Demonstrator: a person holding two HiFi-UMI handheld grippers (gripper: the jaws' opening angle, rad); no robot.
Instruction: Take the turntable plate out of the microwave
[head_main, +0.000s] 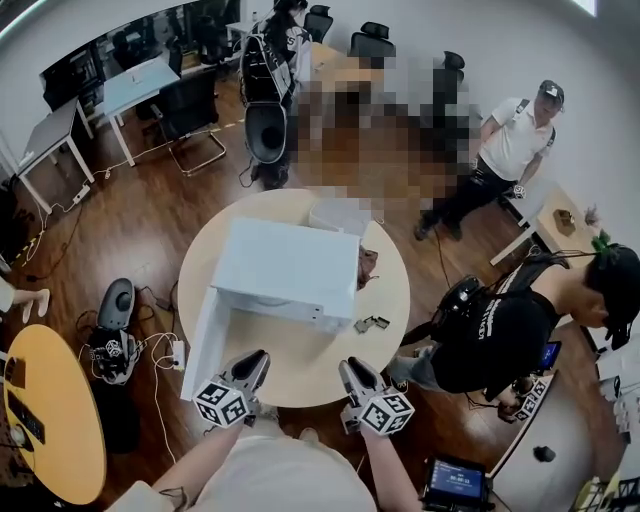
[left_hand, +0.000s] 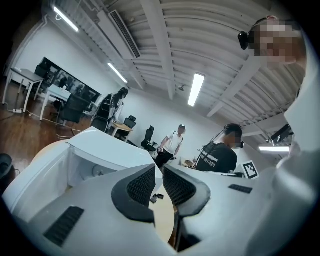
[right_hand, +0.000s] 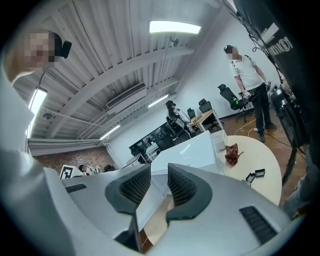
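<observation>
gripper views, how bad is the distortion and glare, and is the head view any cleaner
Left gripper view: strong fisheye, black corners, ceiling light blown out. Right gripper view: same dark vignette, light strip glaring white. Head view: evenly lit and sharp, though the lens bows the round table.

Person wore a pale short-sleeved shirt (head_main: 290, 478). Both the left gripper (head_main: 260, 358) and right gripper (head_main: 350, 366) were grey, with black ribbed pads (left_hand: 141, 186) and black-and-white marker cubes (head_main: 222, 403).

Bare table (head_main: 300, 372) lies before the microwave (head_main: 285, 268); its open door (head_main: 203, 345) blocks the left side.
</observation>
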